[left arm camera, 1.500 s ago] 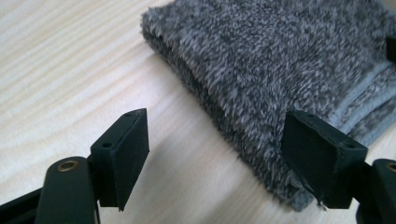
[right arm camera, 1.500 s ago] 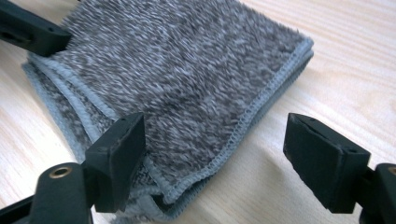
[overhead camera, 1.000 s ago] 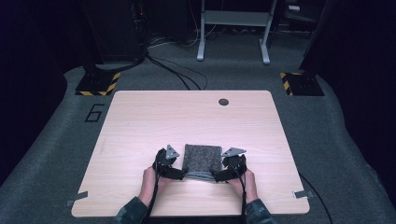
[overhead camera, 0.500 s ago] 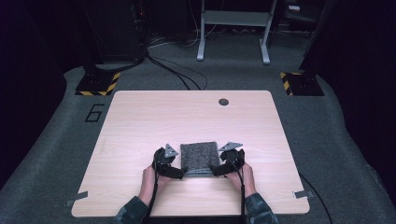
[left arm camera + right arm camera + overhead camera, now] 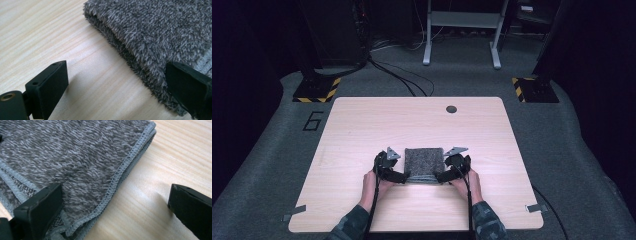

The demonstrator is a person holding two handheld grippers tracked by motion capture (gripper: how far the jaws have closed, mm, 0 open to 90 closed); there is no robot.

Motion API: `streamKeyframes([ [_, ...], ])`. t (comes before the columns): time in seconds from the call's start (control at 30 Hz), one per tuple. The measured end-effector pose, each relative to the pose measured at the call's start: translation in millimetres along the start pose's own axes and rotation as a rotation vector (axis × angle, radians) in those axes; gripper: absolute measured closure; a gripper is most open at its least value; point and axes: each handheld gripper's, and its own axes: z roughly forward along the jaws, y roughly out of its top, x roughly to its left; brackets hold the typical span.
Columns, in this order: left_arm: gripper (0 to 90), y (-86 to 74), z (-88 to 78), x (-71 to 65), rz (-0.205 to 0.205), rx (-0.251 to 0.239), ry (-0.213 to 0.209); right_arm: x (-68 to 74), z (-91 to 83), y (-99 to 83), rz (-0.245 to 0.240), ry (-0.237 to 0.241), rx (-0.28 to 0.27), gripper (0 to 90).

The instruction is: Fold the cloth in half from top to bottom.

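A folded grey towel (image 5: 424, 164) lies flat on the table (image 5: 362, 125), near the edge where the person sits. The left hand-held gripper (image 5: 398, 176) is at the towel's left side; its jaws have just been opening and now stand wide apart, one over the bare wood and one at the fluffy edge, gripping nothing. The right hand-held gripper (image 5: 443, 176) is at the towel's right side with its jaws wide apart too, one over the towel's stitched corner and one over the wood.

A black "6" is marked on the floor (image 5: 313, 120).
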Motion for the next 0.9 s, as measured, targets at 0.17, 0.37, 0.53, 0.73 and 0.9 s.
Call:
streamKeyframes([
  [0.17,6.0,-1.3,0.6,1.3,-0.016,-0.01,-0.009,0.0,0.2,-1.0,0.009,0.002,-0.007,0.0],
  [0.37,5.9,-0.7,-3.3,0.3,-0.02,-0.016,-0.009,0.6,-2.2,-1.3,0.004,-0.003,-0.02,0.0],
  [0.53,4.0,-3.8,-14.1,4.3,-0.042,-0.049,-0.012,-4.7,-18.2,-4.1,0.027,0.022,-0.073,1.1],
  [0.73,2.9,-13.2,-31.5,11.0,-0.052,-0.065,0.013,-13.4,-40.6,-16.6,0.06,0.004,-0.108,1.5],
  [0.9,2.5,-30.8,-47.5,18.9,-0.065,-0.068,0.054,-22.5,-57.3,-37.9,0.091,-0.048,-0.116,2.0],
])
